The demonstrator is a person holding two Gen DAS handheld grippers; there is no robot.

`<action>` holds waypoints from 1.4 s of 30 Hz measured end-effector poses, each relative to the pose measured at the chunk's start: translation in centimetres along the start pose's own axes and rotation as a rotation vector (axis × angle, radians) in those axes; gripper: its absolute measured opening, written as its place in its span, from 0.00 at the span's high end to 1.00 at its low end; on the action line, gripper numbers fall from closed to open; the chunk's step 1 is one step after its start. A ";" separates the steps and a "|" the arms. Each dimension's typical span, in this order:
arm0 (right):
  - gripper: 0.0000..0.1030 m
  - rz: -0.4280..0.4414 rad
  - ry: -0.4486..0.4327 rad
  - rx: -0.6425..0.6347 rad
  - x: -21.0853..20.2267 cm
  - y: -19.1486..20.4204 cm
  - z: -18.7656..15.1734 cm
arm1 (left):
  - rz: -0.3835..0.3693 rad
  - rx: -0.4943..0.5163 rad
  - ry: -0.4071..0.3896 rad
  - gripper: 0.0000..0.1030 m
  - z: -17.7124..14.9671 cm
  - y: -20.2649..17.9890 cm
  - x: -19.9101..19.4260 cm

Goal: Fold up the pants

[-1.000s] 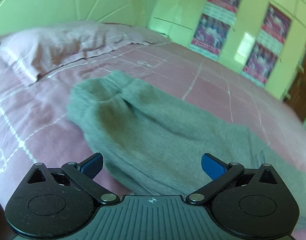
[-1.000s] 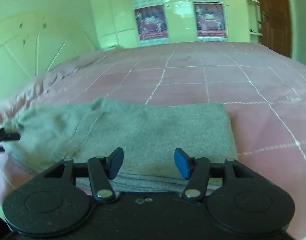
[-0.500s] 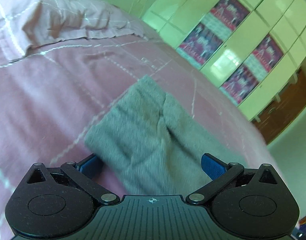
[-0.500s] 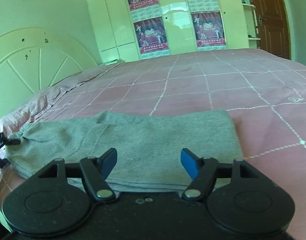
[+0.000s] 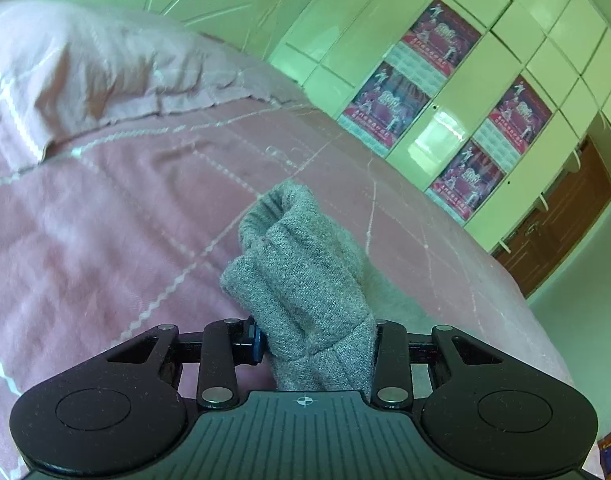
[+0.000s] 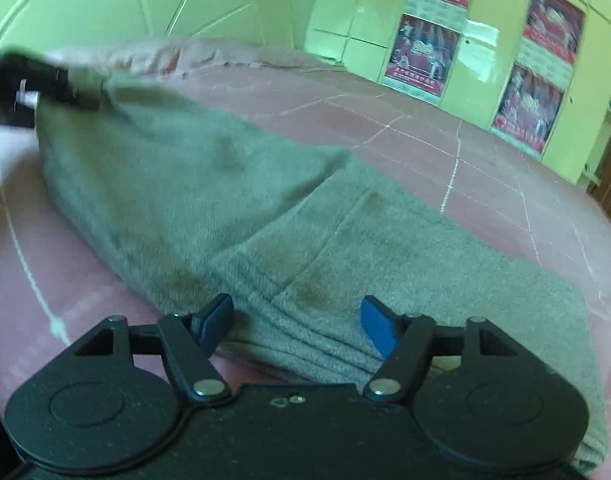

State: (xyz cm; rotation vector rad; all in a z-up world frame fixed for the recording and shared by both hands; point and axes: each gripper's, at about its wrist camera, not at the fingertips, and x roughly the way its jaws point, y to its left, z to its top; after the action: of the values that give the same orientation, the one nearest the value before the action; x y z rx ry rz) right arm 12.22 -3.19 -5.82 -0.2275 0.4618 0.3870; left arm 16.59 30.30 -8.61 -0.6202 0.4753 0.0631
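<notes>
Grey folded pants (image 6: 265,216) lie on the pink bed. In the left wrist view my left gripper (image 5: 315,344) is shut on a bunched end of the pants (image 5: 301,276) and holds it lifted above the bedspread. The left gripper also shows at the far left of the right wrist view (image 6: 45,84), gripping the pants' far end. My right gripper (image 6: 297,320) is open, its blue fingertips (image 6: 379,326) on either side of the near folded edge of the pants; I cannot tell whether they touch it.
The pink checked bedspread (image 5: 105,216) covers the bed, with a pink pillow (image 5: 85,68) at its head. A green headboard (image 6: 145,4) and green wardrobe with posters (image 5: 445,96) stand behind. A brown door (image 5: 561,216) is at the right.
My left gripper has closed on the end of the pants and lifted it. My right gripper has moved in low at the near folded edge and stays open.
</notes>
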 end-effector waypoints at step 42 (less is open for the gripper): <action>0.35 0.179 0.005 0.995 -2.7 -21.4 -5.2 | -0.167 0.457 0.098 0.00 -8.5 -18.5 -2.8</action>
State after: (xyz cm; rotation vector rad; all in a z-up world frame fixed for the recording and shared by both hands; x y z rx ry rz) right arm 16.78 -24.91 -6.40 0.7820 0.6307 0.2918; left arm 14.27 10.55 -3.32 -0.2128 0.5097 -0.2308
